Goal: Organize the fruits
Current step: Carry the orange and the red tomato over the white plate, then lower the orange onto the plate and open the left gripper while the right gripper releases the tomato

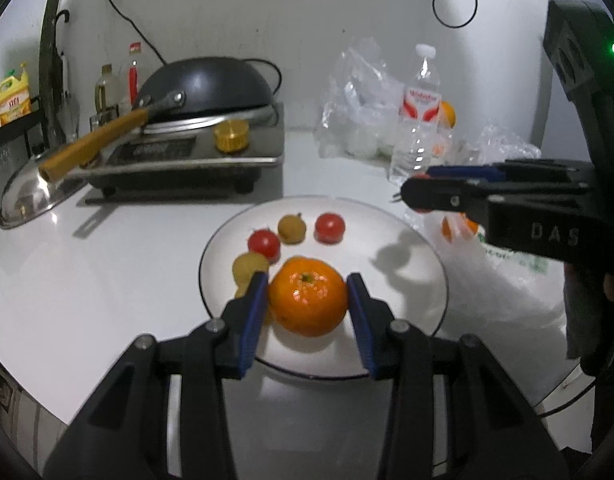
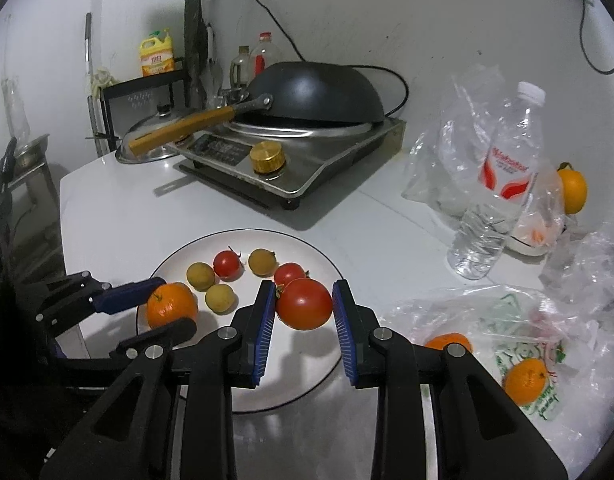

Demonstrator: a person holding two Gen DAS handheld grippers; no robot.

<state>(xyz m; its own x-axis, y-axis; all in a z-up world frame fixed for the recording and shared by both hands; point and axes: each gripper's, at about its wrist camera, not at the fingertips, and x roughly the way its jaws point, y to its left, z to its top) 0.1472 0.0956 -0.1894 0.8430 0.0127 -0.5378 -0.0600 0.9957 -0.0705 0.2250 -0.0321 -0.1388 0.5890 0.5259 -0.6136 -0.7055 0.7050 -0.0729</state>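
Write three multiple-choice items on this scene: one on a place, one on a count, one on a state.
1. Where is the orange between the left fingers?
A. on the plate
B. in a bag
C. on the bare table

2. How many small yellow-brown fruits lie on the plate?
A. two
B. three
C. five

3. How does the wok sit on the stove?
A. upright
B. upside down
C. on its side

Answers:
1 A: the orange rests on the white plate, with a finger on either side.
2 B: the right wrist view shows three of them among the small tomatoes.
3 B: its rounded black bottom faces up and its rim lies on the stove.
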